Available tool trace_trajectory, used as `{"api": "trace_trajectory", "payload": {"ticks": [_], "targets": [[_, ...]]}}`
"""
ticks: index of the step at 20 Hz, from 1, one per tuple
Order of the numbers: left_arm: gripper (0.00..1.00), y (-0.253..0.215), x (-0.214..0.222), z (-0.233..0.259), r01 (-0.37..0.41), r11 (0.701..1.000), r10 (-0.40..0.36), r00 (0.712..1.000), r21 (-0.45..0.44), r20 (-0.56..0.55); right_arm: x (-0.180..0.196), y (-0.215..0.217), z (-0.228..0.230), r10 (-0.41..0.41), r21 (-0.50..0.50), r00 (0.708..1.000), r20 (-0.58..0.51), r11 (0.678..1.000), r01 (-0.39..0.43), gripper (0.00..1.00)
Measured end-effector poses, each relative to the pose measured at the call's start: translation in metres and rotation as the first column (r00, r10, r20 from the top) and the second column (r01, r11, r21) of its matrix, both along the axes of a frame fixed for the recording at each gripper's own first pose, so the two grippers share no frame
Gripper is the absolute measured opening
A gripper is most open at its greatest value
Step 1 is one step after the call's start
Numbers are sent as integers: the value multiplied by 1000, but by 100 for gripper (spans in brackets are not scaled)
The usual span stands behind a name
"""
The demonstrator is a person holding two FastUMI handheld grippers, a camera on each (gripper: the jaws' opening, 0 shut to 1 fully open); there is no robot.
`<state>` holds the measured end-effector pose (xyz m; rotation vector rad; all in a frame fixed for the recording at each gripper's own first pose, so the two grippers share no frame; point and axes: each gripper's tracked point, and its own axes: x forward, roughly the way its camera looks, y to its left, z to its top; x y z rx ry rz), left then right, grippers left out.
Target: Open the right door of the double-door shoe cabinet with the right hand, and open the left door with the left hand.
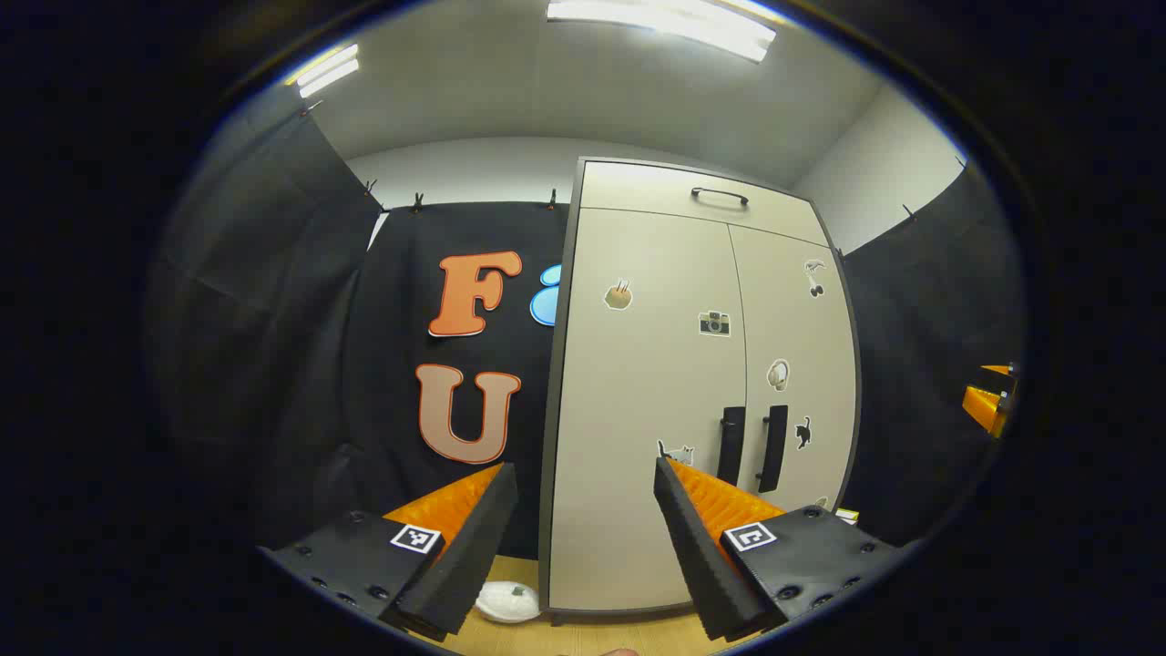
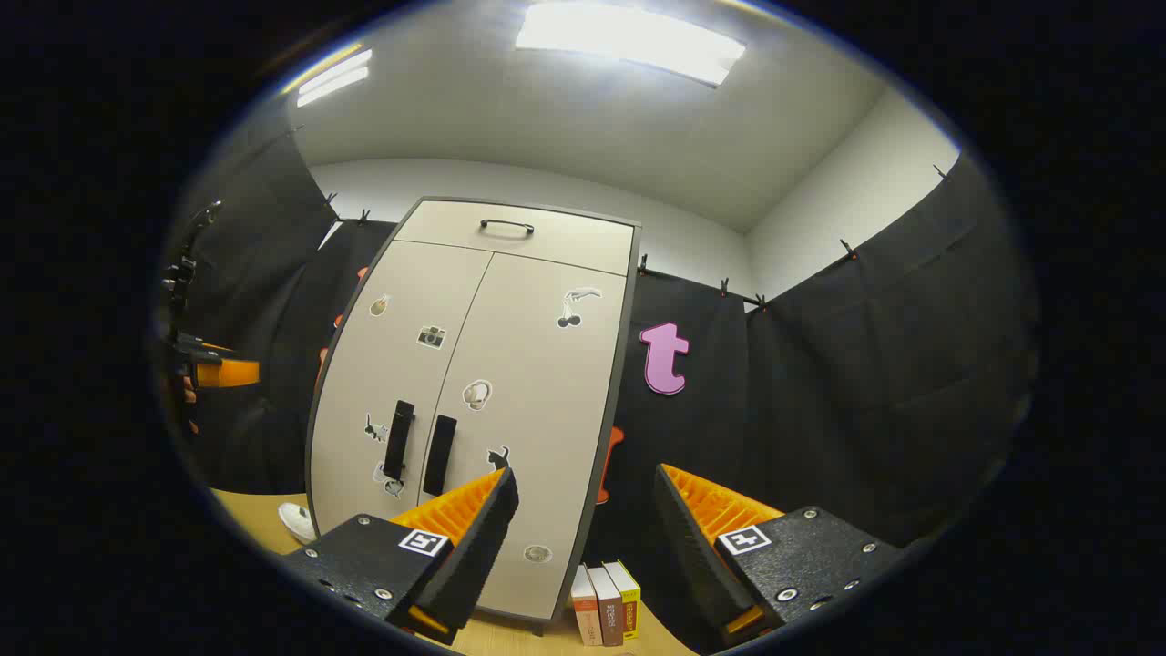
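Note:
A pale double-door shoe cabinet [image 1: 674,383] [image 2: 474,383] stands against the black cloth wall, both doors closed, with small stickers on them. Two dark vertical handles meet at the middle seam: the left door handle [image 1: 731,445] [image 2: 398,439] and the right door handle [image 1: 772,448] [image 2: 439,455]. A top flap carries a horizontal handle [image 1: 719,196] [image 2: 506,225]. My left gripper [image 1: 586,469] is open, well short of the cabinet, aimed at the left door's left part. My right gripper [image 2: 586,472] is open, pointing at the cabinet's right edge. The other gripper [image 2: 214,372] shows far left in the right gripper view.
Three books [image 2: 606,603] stand on the wooden floor by the cabinet's right foot. A white round object [image 1: 508,601] [image 2: 296,521] lies on the floor at the cabinet's left foot. Black cloth walls close in on both sides.

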<state>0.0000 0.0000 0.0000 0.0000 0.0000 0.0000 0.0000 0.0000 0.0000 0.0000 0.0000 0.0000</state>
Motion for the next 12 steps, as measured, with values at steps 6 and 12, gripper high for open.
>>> {"api": "trace_trajectory", "payload": {"ticks": [6, 12], "targets": [[97, -9, -4, 7, 21, 1000, -21, 999, -10, 30, -5, 0, -1, 6, 8, 1000, 2, 1000, -6, 92], [97, -20, -3, -5, 43, 999, -42, 999, -20, 24, -6, -1, -4, 2, 8, 1000, -1, 1000, -2, 92]]}}
